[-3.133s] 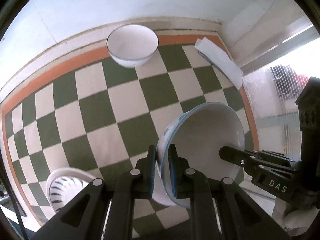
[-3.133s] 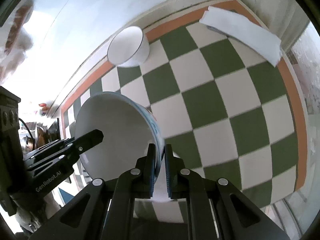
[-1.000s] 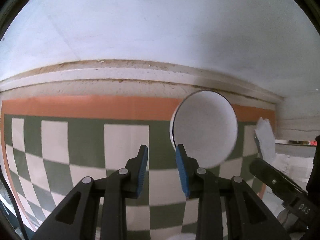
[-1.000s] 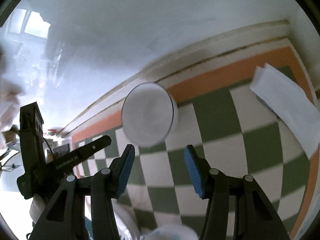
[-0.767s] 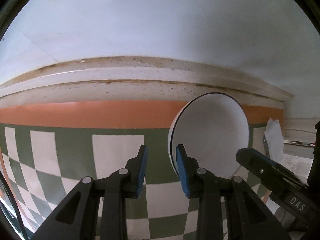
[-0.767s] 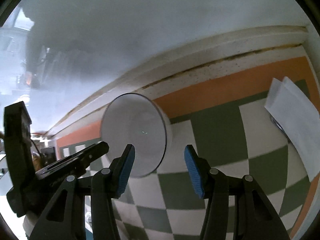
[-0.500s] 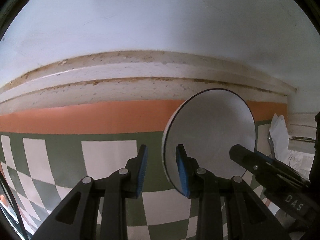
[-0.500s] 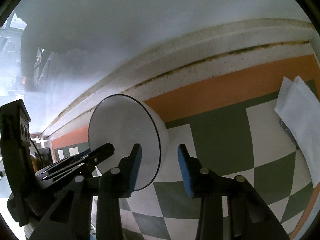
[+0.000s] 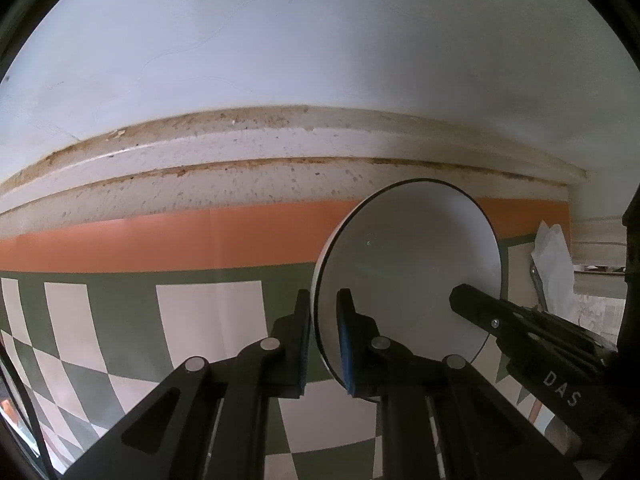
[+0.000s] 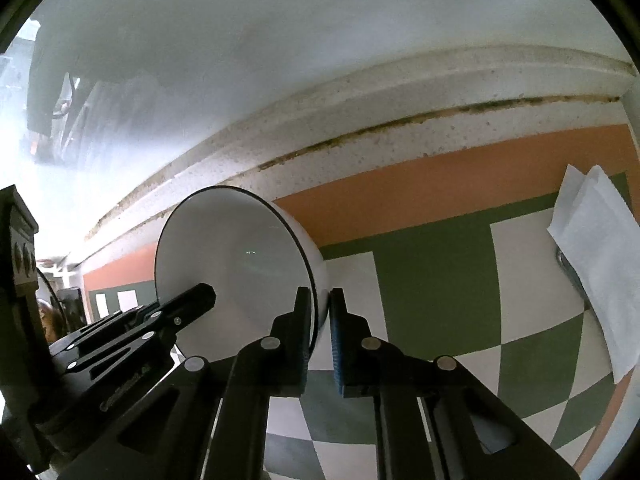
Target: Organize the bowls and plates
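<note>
left wrist view first: our left gripper (image 9: pixel 323 334) has its two blue-padded fingers (image 9: pixel 345 332) clamped on the near-left rim of a white bowl (image 9: pixel 412 264), one finger outside the wall and one inside. across the same bowl we see our right gripper (image 9: pixel 466 302) reaching in from the right, its black tip on the opposite rim. in the right wrist view the right gripper (image 10: pixel 320 328) is likewise pinched shut on the bowl's (image 10: pixel 232 264) right rim, and the left gripper (image 10: pixel 200 296) comes in from the lower left onto the far side. so we count two grippers, both closed on one bowl, and that bowl is the only dish we can make out. the bowl has a thin dark line round its lip and sits close to the back edge of the surface, over the orange border. moving outward, one folded white paper or cloth (image 10: pixel 592 264) lies well off to the right, with something metal just showing under its edge. the surface is a checked cloth (image 9: pixel 208 320) of green and white squares with an orange band (image 9: pixel 160 240) along the back. behind it runs a speckled, stained ledge (image 9: pixel 240 160) and above that a plain pale wall (image 9: pixel 320 40).
</note>
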`<action>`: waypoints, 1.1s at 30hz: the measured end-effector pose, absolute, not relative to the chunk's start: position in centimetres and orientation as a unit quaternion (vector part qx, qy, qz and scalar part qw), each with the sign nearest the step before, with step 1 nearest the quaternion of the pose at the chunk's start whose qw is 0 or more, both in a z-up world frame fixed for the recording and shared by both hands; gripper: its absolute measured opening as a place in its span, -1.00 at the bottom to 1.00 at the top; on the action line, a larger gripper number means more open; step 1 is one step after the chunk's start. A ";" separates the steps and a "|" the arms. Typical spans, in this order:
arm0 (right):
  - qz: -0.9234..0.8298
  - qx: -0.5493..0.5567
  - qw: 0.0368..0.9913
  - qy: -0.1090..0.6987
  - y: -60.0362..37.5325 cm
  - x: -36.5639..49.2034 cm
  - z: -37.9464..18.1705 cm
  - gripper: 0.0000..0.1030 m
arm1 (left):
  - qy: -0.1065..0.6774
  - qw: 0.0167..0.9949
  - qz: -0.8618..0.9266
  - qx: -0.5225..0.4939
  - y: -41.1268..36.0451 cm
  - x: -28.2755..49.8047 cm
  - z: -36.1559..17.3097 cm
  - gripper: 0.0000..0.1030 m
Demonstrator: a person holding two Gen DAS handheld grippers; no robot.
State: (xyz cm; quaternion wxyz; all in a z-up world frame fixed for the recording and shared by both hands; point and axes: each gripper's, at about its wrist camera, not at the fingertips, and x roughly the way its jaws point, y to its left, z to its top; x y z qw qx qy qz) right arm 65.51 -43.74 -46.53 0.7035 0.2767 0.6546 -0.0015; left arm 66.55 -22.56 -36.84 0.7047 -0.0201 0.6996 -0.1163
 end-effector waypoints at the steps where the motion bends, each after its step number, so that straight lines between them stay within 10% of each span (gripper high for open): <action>1: 0.000 0.278 0.704 0.654 -43.8 65.3 -46.4 -0.80 | 0.698 0.706 -0.117 -0.020 -23.0 66.2 -36.8 -0.79; 33: -0.006 0.267 0.750 0.605 -40.3 45.4 -32.1 -0.80 | 0.643 0.740 -0.198 0.014 -21.1 48.4 -23.7 -0.79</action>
